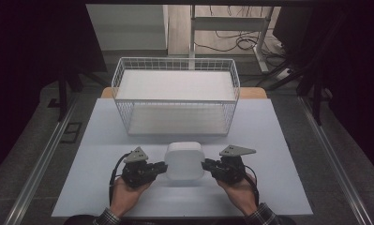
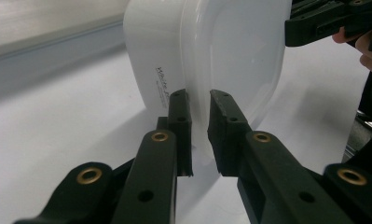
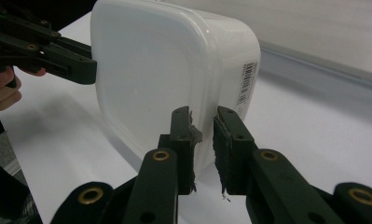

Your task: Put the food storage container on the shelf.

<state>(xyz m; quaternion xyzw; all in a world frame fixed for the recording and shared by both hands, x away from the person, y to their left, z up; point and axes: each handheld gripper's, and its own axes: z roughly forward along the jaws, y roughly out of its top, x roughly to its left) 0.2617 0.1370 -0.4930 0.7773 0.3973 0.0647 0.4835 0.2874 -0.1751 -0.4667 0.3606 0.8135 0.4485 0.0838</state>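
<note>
A white plastic container (image 1: 184,161) with a lid sits near the front of the pale table (image 1: 269,140), between my two grippers. My left gripper (image 1: 165,167) is shut on the rim of its left side, and my right gripper (image 1: 204,165) is shut on the rim of its right side. In the left gripper view the jaws of the left gripper (image 2: 200,116) pinch the lid's edge on the container (image 2: 230,56). The right gripper view shows the right gripper (image 3: 203,130) clamped on the same edge of the container (image 3: 165,70). Whether the container rests on the table or hangs just above it, I cannot tell.
A white wire basket (image 1: 175,99) stands at the back of the table, right behind the container, with a white sheet on its floor. Metal rails run along both sides of the table. A person's hands hold the grippers at the front edge.
</note>
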